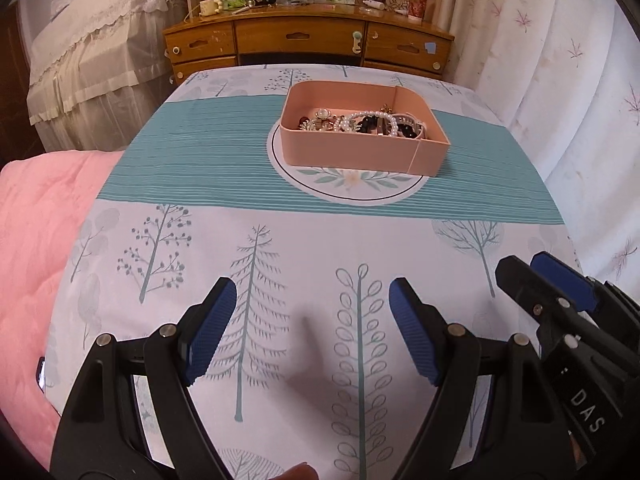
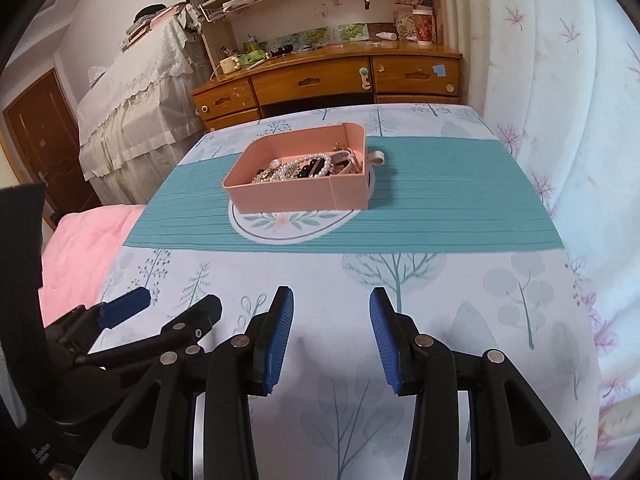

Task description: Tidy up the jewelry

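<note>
- Bottom of the left wrist view: the left gripper (image 1: 312, 328) hangs over the tree-print bedspread (image 1: 280, 248), blue pads spread apart, holding nothing.
- Bottom of the right wrist view: the right gripper (image 2: 331, 336) is likewise parted and empty.
- Upper centre: a pink tray (image 1: 362, 152) holds tangled jewelry (image 1: 360, 122), including a pearl bracelet (image 1: 374, 115).
- Likely best approach: reach from above and pinch one strand.
</note>
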